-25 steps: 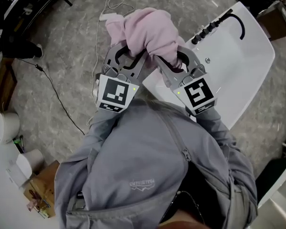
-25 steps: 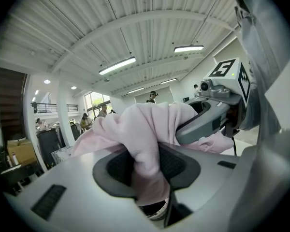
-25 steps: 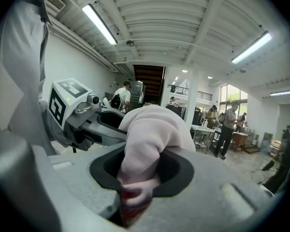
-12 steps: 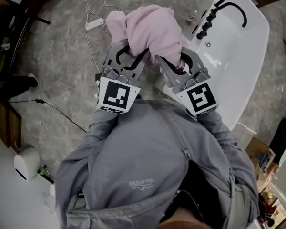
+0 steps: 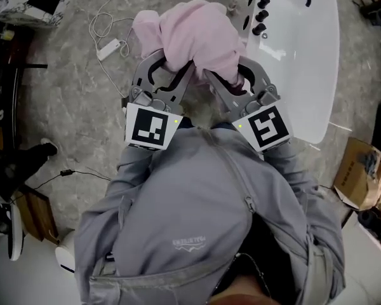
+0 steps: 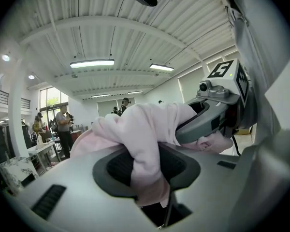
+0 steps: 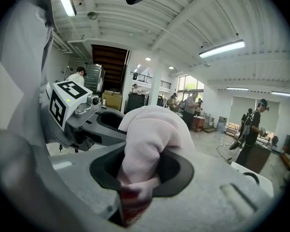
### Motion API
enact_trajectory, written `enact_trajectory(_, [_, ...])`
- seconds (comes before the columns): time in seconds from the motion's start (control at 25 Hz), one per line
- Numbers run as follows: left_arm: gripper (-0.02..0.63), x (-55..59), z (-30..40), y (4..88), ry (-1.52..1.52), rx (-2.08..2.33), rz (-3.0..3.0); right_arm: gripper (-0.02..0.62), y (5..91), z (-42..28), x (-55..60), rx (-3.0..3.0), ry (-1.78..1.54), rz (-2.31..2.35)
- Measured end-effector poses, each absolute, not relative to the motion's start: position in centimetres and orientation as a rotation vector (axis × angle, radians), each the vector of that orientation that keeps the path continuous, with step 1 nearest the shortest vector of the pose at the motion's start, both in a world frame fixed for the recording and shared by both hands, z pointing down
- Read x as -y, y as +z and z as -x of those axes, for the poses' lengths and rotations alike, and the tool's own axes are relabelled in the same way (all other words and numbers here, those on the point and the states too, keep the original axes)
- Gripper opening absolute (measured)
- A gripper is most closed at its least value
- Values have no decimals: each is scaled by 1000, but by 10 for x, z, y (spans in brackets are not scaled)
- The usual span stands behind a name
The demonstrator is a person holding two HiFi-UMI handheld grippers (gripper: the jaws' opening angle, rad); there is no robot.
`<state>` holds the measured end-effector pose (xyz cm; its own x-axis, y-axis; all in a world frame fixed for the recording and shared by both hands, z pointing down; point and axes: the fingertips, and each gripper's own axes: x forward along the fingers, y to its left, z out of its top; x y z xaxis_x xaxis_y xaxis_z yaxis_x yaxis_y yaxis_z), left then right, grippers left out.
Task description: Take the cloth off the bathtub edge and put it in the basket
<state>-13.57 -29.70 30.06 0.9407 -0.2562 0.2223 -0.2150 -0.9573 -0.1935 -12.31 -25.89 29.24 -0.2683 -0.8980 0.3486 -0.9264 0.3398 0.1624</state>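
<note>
Here, a bunched pink cloth [image 5: 197, 33] is held in the air just left of the white bathtub [image 5: 311, 75], off its edge and above the grey floor [image 5: 76, 100]. The left gripper [image 5: 169, 65] has its fingers [image 6: 113, 167] clenched on one fold. The right gripper [image 5: 232, 76], nearer the bathtub, has its fingers [image 7: 178, 170] pinching another fold of the same cloth.

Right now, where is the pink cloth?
In the head view the cloth is bunched at top centre, clamped by the left hand-held gripper and the right hand-held gripper, with the bathtub just to its right.
</note>
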Motion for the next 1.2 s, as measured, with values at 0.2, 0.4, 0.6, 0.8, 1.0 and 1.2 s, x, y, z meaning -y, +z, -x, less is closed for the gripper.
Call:
enact_trajectory(0.2, [133, 304, 117, 299, -353, -236, 2943, 110, 293, 108, 267, 2164, 130, -1675])
enact_trajectory(0.4, [133, 310, 93, 306, -366, -188, 2965, 110, 298, 84, 273, 2134, 155, -1705])
enact_trajectory(0.6, [133, 326, 66, 306, -383, -199, 2948, 110, 300, 58, 289, 2153, 147, -1704])
enact_trajectory(0.8, [133, 345, 43, 300, -394, -255, 2907, 110, 295, 33, 307, 2200, 101, -1676])
enact_trajectory(1.0, [133, 360, 18, 292, -407, -326, 2867, 110, 289, 7, 323, 2267, 57, -1643])
enact_trajectory(1.2, [133, 380, 9, 287, -420, -418, 2842, 110, 285, -5, 344, 2331, 11, -1564])
